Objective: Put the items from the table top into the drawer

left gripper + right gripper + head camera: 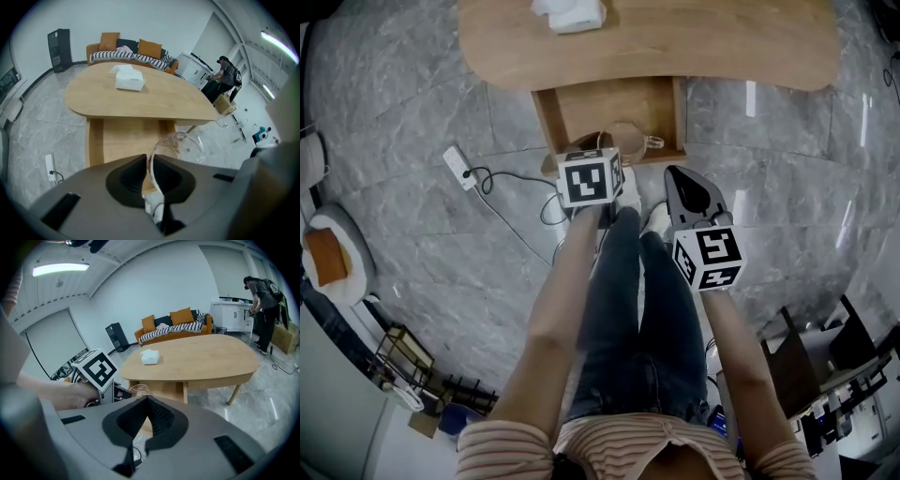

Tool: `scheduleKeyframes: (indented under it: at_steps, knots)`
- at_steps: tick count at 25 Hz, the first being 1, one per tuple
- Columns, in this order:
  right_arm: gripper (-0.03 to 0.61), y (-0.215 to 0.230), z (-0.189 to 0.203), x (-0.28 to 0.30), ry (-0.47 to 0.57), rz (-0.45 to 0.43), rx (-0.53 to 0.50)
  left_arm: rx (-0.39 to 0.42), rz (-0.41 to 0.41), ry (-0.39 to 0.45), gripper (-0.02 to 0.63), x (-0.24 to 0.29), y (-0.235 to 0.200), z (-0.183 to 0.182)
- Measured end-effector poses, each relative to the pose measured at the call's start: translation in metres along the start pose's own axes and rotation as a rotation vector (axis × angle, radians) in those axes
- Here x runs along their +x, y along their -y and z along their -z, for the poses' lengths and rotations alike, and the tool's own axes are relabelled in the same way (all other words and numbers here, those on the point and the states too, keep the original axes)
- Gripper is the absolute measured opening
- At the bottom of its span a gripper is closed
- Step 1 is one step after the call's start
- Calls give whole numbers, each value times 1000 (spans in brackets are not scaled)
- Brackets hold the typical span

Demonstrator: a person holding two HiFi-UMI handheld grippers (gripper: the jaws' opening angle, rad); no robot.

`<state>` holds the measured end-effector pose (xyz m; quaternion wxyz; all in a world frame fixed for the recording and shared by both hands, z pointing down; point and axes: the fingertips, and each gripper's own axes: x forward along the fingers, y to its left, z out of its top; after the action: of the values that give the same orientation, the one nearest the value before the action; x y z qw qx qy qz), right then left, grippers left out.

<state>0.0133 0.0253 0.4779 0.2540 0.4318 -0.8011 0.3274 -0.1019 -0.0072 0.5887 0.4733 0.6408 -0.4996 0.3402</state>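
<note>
Clear glass cup (180,146) is pinched by its rim in the left gripper (149,157), whose jaws are clenched on the thin wall. From the head view the cup sits within the outline of the open wooden drawer (95,140), which is pulled out from under the oval wooden worktop (140,101). A white tissue box (129,79) rests on the worktop. The right gripper (147,397) is just beside the left, jaws pressed together with nothing between them.
</note>
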Motion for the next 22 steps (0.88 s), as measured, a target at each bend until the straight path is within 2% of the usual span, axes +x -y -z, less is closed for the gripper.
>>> scheduleKeyframes:
  at_steps: [5,11,22]
  knots:
    - [0,15,27,6,-12,-11,-9,-41,-19,-20,37,35,3,23]
    - [0,33,56,12,-20,-3,20,-22,-46,-25,37,68,9,46]
    - [0,45,92,41,-52,-13,23,-10,-54,-11,37,109,18,56]
